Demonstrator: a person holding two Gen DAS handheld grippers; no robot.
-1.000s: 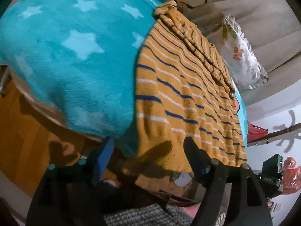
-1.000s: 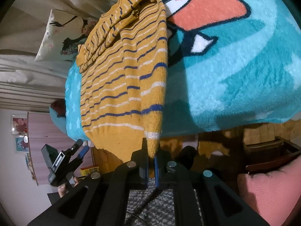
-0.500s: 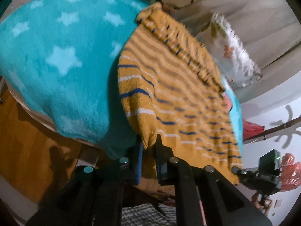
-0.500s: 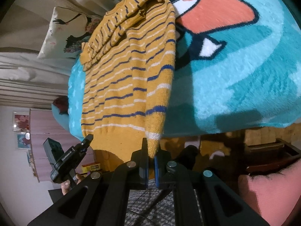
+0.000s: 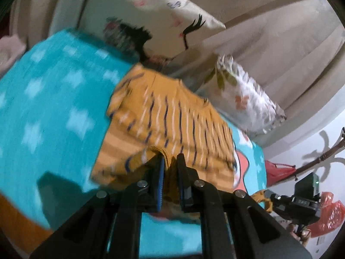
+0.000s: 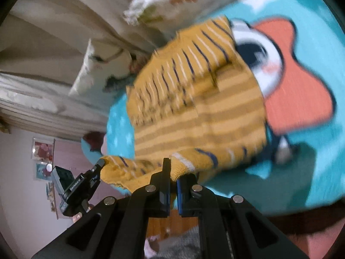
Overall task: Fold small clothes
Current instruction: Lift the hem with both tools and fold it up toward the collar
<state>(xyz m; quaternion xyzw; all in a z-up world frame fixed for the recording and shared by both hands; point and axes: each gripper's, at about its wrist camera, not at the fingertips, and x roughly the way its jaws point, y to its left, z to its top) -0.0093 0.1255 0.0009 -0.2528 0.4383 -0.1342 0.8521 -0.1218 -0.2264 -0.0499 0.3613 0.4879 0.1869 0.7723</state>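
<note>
While angled down, both tongs (image 5: 170, 161) (image 6: 172, 168) gripping sweater (image 5: 172, 116)

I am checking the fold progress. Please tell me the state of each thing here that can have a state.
striped sweater: partly folded, its hem lifted off the blanket and carried over its upper part.
left tool: shut on the sweater's hem corner.
right tool: shut on the other hem corner.
teal blanket: spread flat under the sweater.
pillows: lying behind the blanket, untouched.

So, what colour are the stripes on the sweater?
Blue and white, on the mustard sweater; clearest in the right wrist view.
</note>
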